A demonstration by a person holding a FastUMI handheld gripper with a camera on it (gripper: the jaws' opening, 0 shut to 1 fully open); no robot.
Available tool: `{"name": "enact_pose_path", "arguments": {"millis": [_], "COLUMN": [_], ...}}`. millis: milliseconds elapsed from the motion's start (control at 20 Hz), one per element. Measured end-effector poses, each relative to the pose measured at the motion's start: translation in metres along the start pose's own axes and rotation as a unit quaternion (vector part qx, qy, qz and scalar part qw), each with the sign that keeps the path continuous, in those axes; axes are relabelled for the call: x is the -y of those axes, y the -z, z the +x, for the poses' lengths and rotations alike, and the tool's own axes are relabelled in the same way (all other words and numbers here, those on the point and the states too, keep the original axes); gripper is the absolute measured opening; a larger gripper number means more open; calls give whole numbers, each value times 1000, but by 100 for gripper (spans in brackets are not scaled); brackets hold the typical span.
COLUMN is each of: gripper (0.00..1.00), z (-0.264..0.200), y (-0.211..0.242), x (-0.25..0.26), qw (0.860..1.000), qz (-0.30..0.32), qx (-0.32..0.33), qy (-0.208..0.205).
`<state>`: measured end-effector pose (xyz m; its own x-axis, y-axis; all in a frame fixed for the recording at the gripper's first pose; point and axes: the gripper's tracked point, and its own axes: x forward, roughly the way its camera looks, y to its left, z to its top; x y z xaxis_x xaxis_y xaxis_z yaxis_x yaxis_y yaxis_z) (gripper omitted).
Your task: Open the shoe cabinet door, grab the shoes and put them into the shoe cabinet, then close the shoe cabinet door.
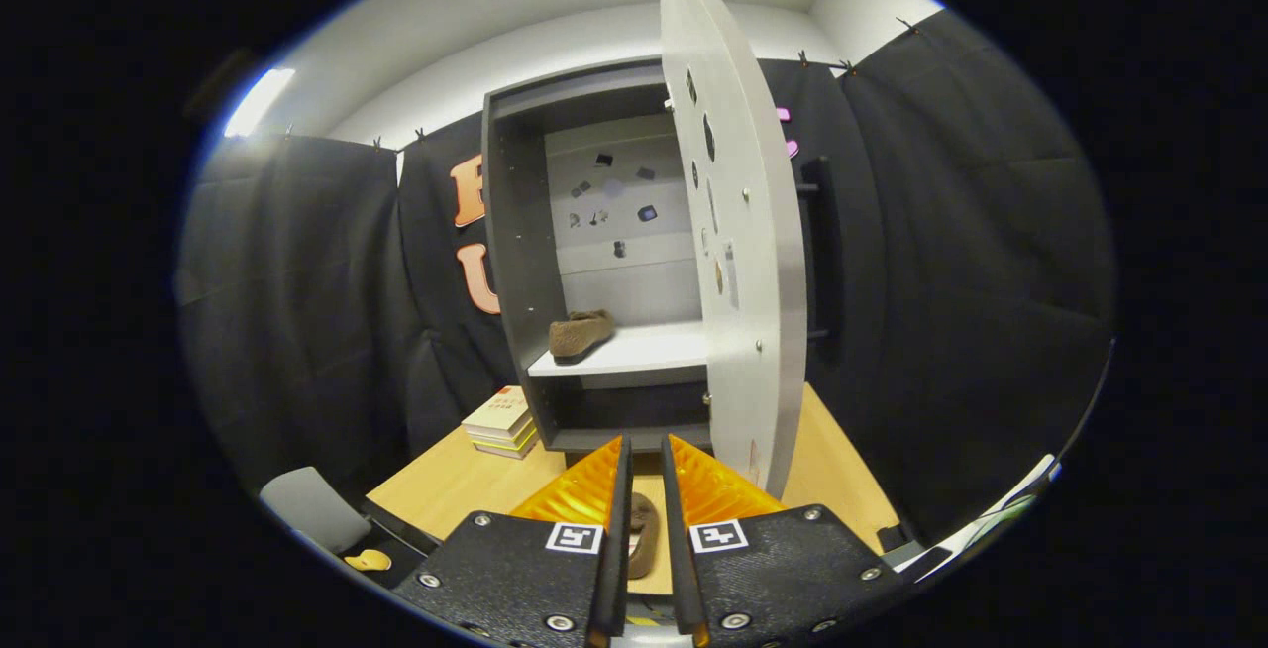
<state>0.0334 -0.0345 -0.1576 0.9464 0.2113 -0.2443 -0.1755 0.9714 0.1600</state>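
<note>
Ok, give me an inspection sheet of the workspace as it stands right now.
Surface: wooden table, cabinet standing on it.
Job's things: shoe cabinet with its door swung open; one brown shoe on the white shelf; a second shoe down between the fingers, over the table.
Clutter: stack of books left of the cabinet; grey chair back beside the table.
Grippers: hand-held gripper narrowly parted around the second shoe; cannot tell whether both fingers press on it.
Cables: nothing seen.
Surroundings: black cloth walls, ceiling lights.
</note>
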Motion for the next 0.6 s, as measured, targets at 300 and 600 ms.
{"name": "enact_pose_path", "arguments": {"millis": [300, 600], "gripper": [21, 43], "z": [29, 63], "y": [57, 132], "x": [-43, -74], "qw": [998, 991], "qz": [16, 17], "qx": [-54, -130], "qy": [-8, -2]}}
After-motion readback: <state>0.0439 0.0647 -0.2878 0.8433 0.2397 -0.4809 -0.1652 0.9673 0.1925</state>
